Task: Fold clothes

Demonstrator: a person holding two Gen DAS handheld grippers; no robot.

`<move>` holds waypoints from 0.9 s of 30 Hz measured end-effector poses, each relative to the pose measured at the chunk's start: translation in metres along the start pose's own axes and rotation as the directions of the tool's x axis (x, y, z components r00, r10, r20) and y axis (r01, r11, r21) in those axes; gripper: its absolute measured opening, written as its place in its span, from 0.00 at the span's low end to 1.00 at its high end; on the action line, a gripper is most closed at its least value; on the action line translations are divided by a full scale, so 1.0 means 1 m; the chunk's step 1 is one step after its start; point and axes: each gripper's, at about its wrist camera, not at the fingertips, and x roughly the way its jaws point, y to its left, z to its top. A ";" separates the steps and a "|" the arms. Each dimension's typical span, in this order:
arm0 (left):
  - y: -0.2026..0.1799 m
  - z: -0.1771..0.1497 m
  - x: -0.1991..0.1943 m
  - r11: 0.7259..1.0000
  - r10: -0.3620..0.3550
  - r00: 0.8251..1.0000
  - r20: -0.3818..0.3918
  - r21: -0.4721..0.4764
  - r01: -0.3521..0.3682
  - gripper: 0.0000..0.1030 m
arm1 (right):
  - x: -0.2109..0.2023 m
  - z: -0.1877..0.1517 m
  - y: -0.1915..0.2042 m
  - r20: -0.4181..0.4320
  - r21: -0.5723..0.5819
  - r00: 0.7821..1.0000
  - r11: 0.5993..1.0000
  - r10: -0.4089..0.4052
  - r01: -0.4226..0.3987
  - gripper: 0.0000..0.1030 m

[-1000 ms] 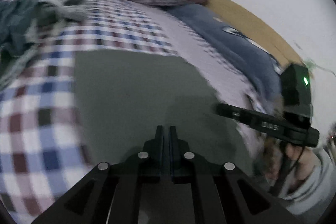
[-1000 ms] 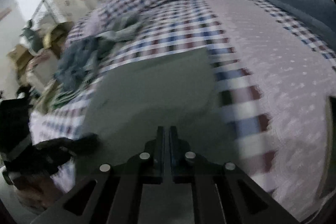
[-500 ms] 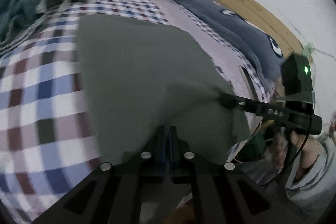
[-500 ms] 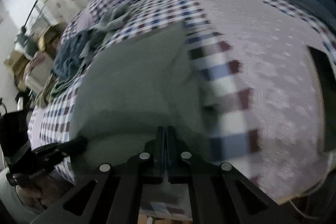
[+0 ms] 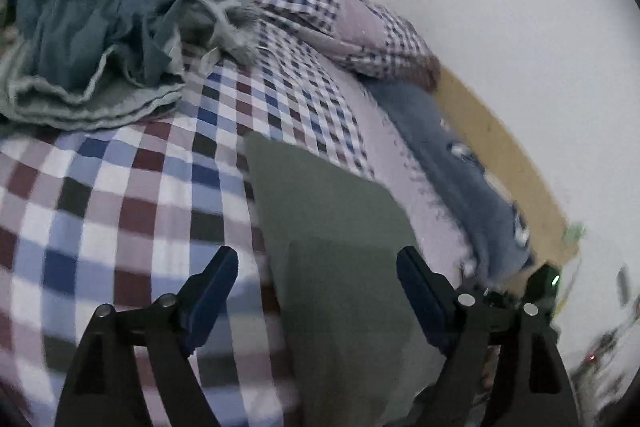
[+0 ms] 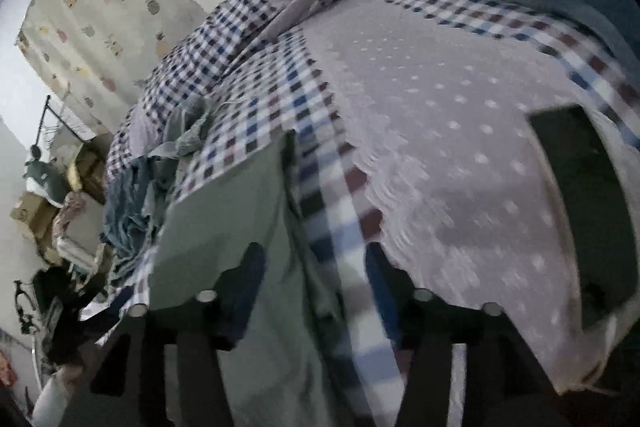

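A plain grey-green garment [image 5: 332,227] lies flat on the checked bed cover [image 5: 132,195], with a doubled layer near its front end. My left gripper [image 5: 316,279] hovers open just above that near end, blue fingers [image 5: 212,287] spread wide and holding nothing. In the right wrist view the same garment [image 6: 228,211] stretches forward and left, and my right gripper [image 6: 314,263] is open over its right edge, blurred by motion. The right gripper's body [image 5: 540,287] shows at the far right of the left view.
A heap of crumpled teal and grey clothes [image 5: 92,39] sits at the back left of the bed. A checked pillow [image 5: 320,7] and a blue blanket [image 5: 452,155] lie along the wall. A dark flat object [image 6: 584,199] rests on the dotted sheet at right.
Both grippers were shut on the garment's edge and carried it over the bed. Now both are open and the garment lies released on the cover.
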 end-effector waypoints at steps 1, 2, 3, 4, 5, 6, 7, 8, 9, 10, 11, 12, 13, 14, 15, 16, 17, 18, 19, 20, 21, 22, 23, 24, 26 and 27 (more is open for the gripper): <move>0.009 0.007 0.008 1.000 -0.005 1.000 -0.008 -0.028 0.005 0.83 | 0.005 0.007 0.002 -0.004 -0.006 1.000 1.000 0.016 -0.016 0.71; 0.016 0.014 0.015 0.999 -0.009 1.000 -0.016 -0.053 0.008 0.83 | 0.009 0.013 0.003 -0.008 -0.008 0.999 0.999 0.035 -0.035 0.75; 0.021 0.018 0.023 0.998 -0.007 1.000 -0.024 -0.062 0.006 0.83 | 0.013 0.019 0.003 -0.011 -0.006 0.998 0.998 0.056 -0.056 0.77; 0.026 0.023 0.031 0.997 -0.011 0.999 -0.034 -0.072 0.009 0.83 | 0.018 0.026 0.002 -0.021 -0.004 0.996 0.997 0.081 -0.081 0.80; 0.030 0.027 0.039 0.996 -0.031 0.998 -0.049 -0.087 0.026 0.83 | 0.024 0.032 0.003 -0.039 -0.003 0.993 0.994 0.111 -0.111 0.82; 0.033 0.031 0.045 0.994 -0.053 0.997 -0.059 -0.102 0.047 0.83 | 0.030 0.038 0.004 -0.059 -0.005 0.988 0.990 0.141 -0.142 0.85; 0.036 0.035 0.052 0.991 -0.074 0.995 -0.068 -0.117 0.066 0.83 | 0.036 0.043 0.005 -0.076 -0.007 0.983 0.986 0.168 -0.169 0.87; 0.039 0.039 0.058 0.989 -0.092 0.993 -0.077 -0.121 0.082 0.83 | 0.041 0.047 0.005 -0.087 -0.010 0.978 0.981 0.190 -0.192 0.88; 0.040 0.042 0.064 0.988 -0.107 0.990 -0.087 -0.124 0.096 0.83 | 0.048 0.052 0.005 -0.109 -0.005 0.970 0.976 0.215 -0.217 0.89; 0.040 0.046 0.069 0.988 -0.110 0.989 -0.096 -0.115 0.099 0.83 | 0.058 0.057 0.003 -0.135 0.008 0.963 0.972 0.232 -0.233 0.89; 0.039 0.051 0.075 0.989 -0.113 0.988 -0.108 -0.103 0.102 0.83 | 0.066 0.062 0.001 -0.159 0.021 0.959 0.972 0.234 -0.233 0.89; 0.038 0.056 0.081 0.990 -0.116 0.986 -0.119 -0.091 0.106 0.83 | 0.076 0.066 -0.002 -0.188 0.034 0.955 0.973 0.231 -0.228 0.89; 0.038 0.061 0.087 0.991 -0.118 0.984 -0.131 -0.078 0.109 0.83 | 0.086 0.072 -0.004 -0.215 0.045 0.950 0.974 0.226 -0.222 0.89; 0.039 0.065 0.093 0.992 -0.114 0.983 -0.143 -0.063 0.106 0.83 | 0.095 0.077 -0.007 -0.243 0.054 0.944 0.975 0.222 -0.215 0.89; 0.040 0.068 0.097 0.992 -0.115 0.982 -0.150 -0.059 0.108 0.83 | 0.104 0.081 -0.009 -0.264 0.061 0.939 0.975 0.222 -0.213 0.89; 0.041 0.070 0.102 0.993 -0.115 0.980 -0.160 -0.059 0.107 0.83 | 0.112 0.086 -0.010 -0.279 0.063 0.933 0.974 0.226 -0.217 0.89; 0.041 0.073 0.106 0.993 -0.110 0.980 -0.167 -0.055 0.102 0.83 | 0.119 0.090 -0.009 -0.291 0.060 0.929 0.973 0.230 -0.223 0.89; 0.039 0.076 0.111 0.994 -0.102 0.979 -0.179 -0.043 0.096 0.84 | 0.125 0.095 -0.008 -0.296 0.052 0.926 0.972 0.234 -0.229 0.89; 0.036 0.078 0.116 0.995 -0.095 0.977 -0.190 -0.032 0.091 0.85 | 0.131 0.098 -0.005 -0.304 0.042 0.922 0.971 0.239 -0.237 0.89; 0.034 0.080 0.120 0.996 -0.088 0.976 -0.200 -0.017 0.086 0.87 | 0.138 0.101 -0.003 -0.318 0.031 0.917 0.969 0.243 -0.246 0.90; 0.032 0.083 0.124 0.997 -0.080 0.974 -0.211 -0.002 0.081 0.87 | 0.146 0.103 0.000 -0.334 0.020 0.911 0.968 0.243 -0.251 0.90; 0.030 0.085 0.130 0.997 -0.067 0.972 -0.225 0.011 0.071 0.89 | 0.155 0.105 0.004 -0.352 0.006 0.906 0.969 0.234 -0.248 0.90; 0.028 0.089 0.137 0.998 -0.051 0.969 -0.241 0.025 0.059 0.90 | 0.163 0.107 0.008 -0.366 -0.010 0.903 0.969 0.225 -0.246 0.91; 0.027 0.092 0.142 0.998 -0.048 0.967 -0.249 0.034 0.059 0.90 | 0.171 0.109 0.012 -0.380 -0.022 0.898 0.969 0.220 -0.247 0.92; 0.025 0.098 0.155 0.997 -0.045 0.961 -0.273 0.046 0.060 0.91 | 0.186 0.113 0.019 -0.419 -0.037 0.883 0.968 0.212 -0.250 0.94; 0.024 0.101 0.160 0.997 -0.045 0.958 -0.284 0.047 0.060 0.91 | 0.193 0.115 0.023 -0.439 -0.048 0.874 0.966 0.208 -0.253 0.95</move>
